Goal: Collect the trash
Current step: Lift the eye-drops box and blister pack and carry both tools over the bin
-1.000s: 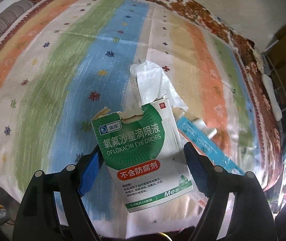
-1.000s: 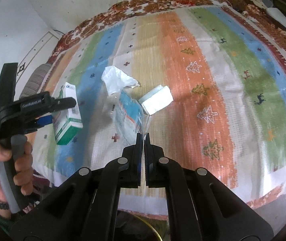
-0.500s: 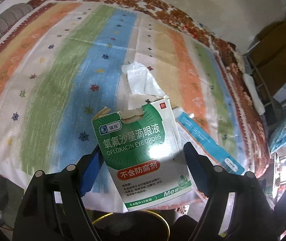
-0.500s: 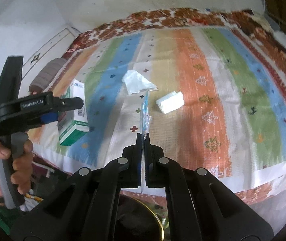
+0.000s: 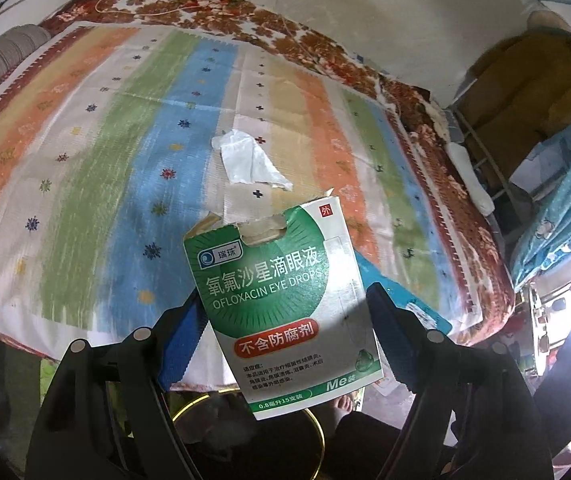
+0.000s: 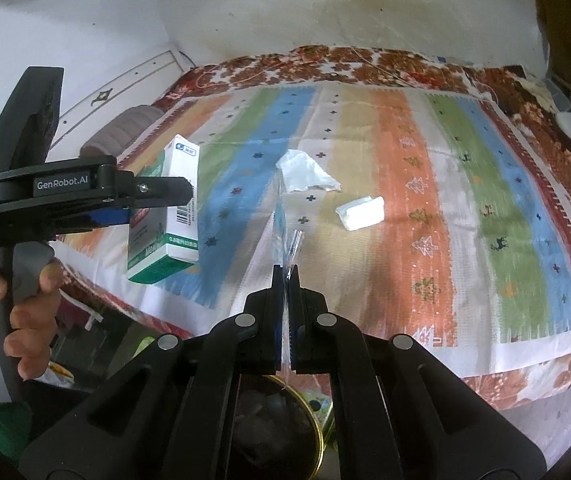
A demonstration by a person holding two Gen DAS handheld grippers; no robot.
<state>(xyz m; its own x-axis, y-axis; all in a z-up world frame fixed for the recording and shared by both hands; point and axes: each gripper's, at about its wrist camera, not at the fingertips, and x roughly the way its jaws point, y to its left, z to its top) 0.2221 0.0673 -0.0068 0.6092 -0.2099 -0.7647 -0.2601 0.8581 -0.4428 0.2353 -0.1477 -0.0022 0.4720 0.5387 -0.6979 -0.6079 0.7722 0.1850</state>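
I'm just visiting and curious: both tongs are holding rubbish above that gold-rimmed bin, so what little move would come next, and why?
Probably lower a little and open both. The left tongs grip the eye-drop box, the right tongs pinch a thin plastic wrapper, and the bin sits just below. A tissue and white block remain on the bed.
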